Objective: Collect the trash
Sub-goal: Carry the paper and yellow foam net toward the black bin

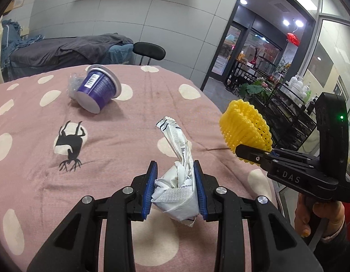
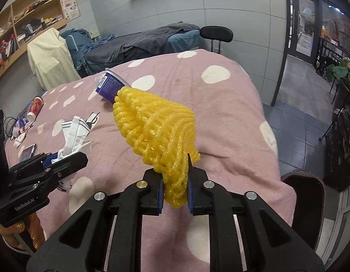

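Observation:
My left gripper (image 1: 175,181) is shut on a crumpled white wrapper (image 1: 178,181) and holds it above the pink spotted tablecloth (image 1: 134,122). My right gripper (image 2: 175,179) is shut on a yellow foam fruit net (image 2: 157,127), also above the cloth; the net (image 1: 245,127) and the right gripper (image 1: 252,154) show at the right of the left wrist view. The wrapper (image 2: 75,136) and the left gripper (image 2: 59,158) show at the left of the right wrist view. A purple yogurt cup (image 1: 98,88) lies on its side at the far left of the table, partly hidden behind the net in the right wrist view (image 2: 109,86).
A red cup (image 2: 35,108), scraps of paper and a phone (image 2: 27,151) lie at the table's left end. A black chair (image 1: 149,51) and a covered bed (image 1: 61,52) stand behind the table. A dark round bin rim (image 2: 304,181) shows at the table's right edge.

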Motion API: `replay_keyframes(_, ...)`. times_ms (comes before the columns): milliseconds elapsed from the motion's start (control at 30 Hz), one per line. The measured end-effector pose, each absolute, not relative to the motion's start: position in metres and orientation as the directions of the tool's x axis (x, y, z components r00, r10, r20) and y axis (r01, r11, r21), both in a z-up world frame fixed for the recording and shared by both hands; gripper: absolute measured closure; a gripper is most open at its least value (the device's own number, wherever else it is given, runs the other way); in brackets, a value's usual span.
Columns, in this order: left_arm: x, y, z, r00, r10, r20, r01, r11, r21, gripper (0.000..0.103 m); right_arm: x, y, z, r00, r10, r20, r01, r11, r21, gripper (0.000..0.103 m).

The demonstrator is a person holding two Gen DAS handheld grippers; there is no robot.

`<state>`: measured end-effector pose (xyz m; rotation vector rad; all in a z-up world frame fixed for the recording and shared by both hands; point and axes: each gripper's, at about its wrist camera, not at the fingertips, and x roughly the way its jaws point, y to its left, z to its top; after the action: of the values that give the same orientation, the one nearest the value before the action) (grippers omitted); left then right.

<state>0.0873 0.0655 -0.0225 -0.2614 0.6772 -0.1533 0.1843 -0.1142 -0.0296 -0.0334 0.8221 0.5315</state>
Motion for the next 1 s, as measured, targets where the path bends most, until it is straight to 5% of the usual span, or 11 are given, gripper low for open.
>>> replay_keyframes(533,0.102,0.000,-0.015,0.745,-0.332,-0.579,0.222,0.941,-0.254,0.071,0.186,-0.253,-0.048,0.651,0.283,-0.704,-0.158,0.958,0.239,0.087)
replay_keyframes(1000,0.112,-0.051,-0.014,0.704,-0.412,-0.579,0.350,0.910,-0.223,0.071,0.207,-0.343,-0.133,0.544,0.137,-0.828,0.144,0.957,0.253,0.087)
